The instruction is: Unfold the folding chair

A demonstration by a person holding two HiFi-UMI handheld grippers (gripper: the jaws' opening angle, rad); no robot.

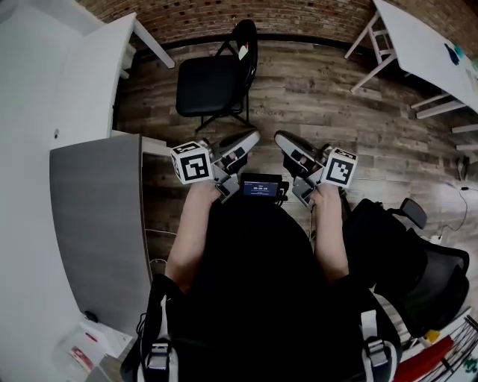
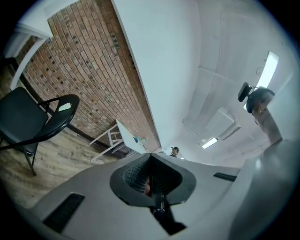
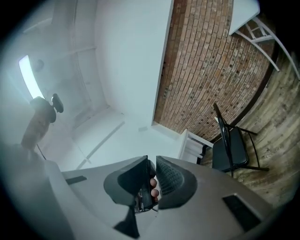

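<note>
The black folding chair [image 1: 211, 83] stands unfolded on the wood floor ahead of me, its seat flat and its backrest toward the brick wall. It also shows at the left of the left gripper view as the chair [image 2: 21, 117], and at the right of the right gripper view as the chair [image 3: 234, 146]. My left gripper [image 1: 250, 137] is held close to my body, well short of the chair, with its jaws shut on nothing [image 2: 150, 157]. Beside it, my right gripper [image 1: 282, 139] has a narrow gap between its jaws [image 3: 151, 161] and nothing between them.
A grey desk top [image 1: 97, 216] lies at my left, with a white table [image 1: 75, 67] beyond it. Another white table [image 1: 422, 41] stands at the far right. A black office chair [image 1: 418, 261] sits near my right side. The brick wall [image 1: 246, 15] runs behind the folding chair.
</note>
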